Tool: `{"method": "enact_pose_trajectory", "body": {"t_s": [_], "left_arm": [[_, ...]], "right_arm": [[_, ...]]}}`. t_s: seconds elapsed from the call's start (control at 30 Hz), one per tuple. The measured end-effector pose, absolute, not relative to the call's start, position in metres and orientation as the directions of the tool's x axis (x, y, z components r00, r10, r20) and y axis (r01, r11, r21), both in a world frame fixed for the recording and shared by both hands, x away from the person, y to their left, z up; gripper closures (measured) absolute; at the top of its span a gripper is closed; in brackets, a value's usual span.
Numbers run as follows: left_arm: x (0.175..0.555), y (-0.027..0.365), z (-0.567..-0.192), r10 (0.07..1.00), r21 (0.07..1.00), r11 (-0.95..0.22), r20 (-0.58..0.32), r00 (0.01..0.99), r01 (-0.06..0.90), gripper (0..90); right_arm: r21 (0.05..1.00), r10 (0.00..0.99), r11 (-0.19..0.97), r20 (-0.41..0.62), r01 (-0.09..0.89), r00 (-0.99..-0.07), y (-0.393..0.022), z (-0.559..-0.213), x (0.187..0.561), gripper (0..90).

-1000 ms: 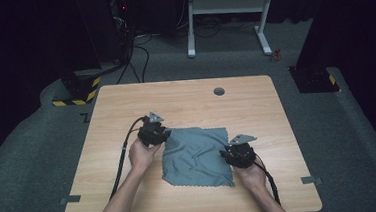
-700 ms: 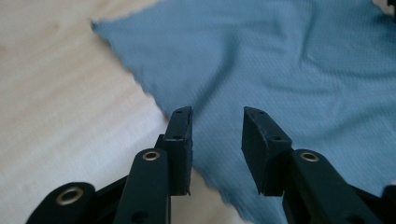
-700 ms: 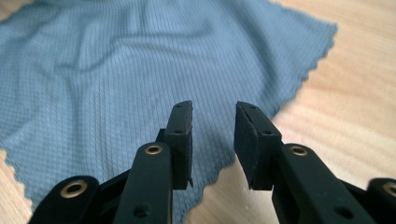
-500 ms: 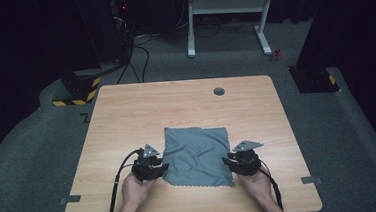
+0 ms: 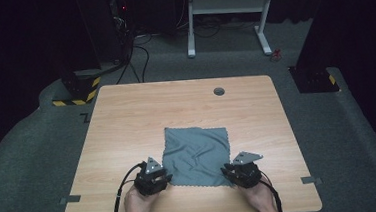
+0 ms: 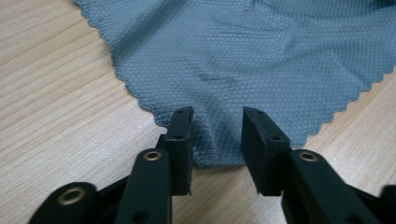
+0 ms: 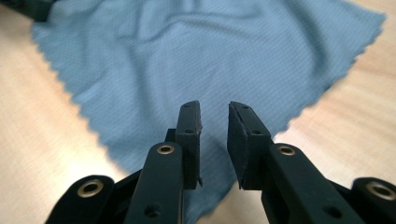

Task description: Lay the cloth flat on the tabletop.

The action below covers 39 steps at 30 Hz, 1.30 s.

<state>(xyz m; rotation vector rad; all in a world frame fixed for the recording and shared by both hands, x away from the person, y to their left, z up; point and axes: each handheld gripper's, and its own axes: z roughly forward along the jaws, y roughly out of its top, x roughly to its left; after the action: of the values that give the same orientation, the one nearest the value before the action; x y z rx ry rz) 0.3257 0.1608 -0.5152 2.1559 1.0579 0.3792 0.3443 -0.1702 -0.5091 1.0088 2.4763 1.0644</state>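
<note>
High view: the grey cloth (image 5: 195, 156) lies flat near the table's (image 5: 127, 120) front edge, the left gripper (image 5: 157, 177) and right gripper (image 5: 236, 173) at its near corners, likely to lift it; left gripper view: jaws spread, straddling a corner; right gripper view: jaws, just been closing, apart over the other corner, not pinching.
</note>
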Motion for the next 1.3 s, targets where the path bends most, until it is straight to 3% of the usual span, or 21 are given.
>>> {"method": "enact_pose_trajectory", "body": {"t_s": [0.27,0.43,0.5,0.8,0.93,1.0,1.13,1.3], "left_arm": [[0.328,0.161,-0.514,0.781,0.685,-0.42,-0.061,0.621,0.595,76.5],[0.33,0.161,-0.511,0.759,0.66,-0.46,-0.056,0.649,0.594,88.1],[0.33,0.163,-0.511,0.754,0.656,-0.462,-0.064,0.654,0.597,88.6],[0.322,0.167,-0.51,0.741,0.643,-0.463,-0.096,0.664,0.61,88.8],[0.319,0.166,-0.51,0.742,0.648,-0.465,-0.087,0.665,0.603,88.6],[0.319,0.166,-0.51,0.742,0.649,-0.465,-0.086,0.665,0.602,88.5],[0.32,0.168,-0.504,0.733,0.668,-0.454,-0.096,0.673,0.59,88.5],[0.33,0.164,-0.494,0.717,0.674,-0.451,-0.117,0.688,0.585,87.9]], "right_arm": [[0.716,0.695,0.486,0.031,0.502,-0.718,-0.173,-0.511,0.337,74.9],[0.69,0.677,0.515,0.036,0.509,-0.735,-0.17,-0.515,0.342,83.8],[0.687,0.676,0.522,0.028,0.505,-0.737,-0.172,-0.515,0.341,89.9],[0.685,0.677,0.53,0.014,0.5,-0.736,-0.179,-0.513,0.336,90.0],[0.713,0.655,0.494,0.071,0.497,-0.753,-0.179,-0.509,0.329,75.6],[0.711,0.641,0.507,0.068,0.488,-0.765,-0.174,-0.511,0.325,75.4],[0.689,0.632,0.559,0.004,0.461,-0.775,-0.166,-0.515,0.322,89.2],[0.68,0.629,0.569,0.002,0.462,-0.777,-0.165,-0.514,0.325,89.8]]}}
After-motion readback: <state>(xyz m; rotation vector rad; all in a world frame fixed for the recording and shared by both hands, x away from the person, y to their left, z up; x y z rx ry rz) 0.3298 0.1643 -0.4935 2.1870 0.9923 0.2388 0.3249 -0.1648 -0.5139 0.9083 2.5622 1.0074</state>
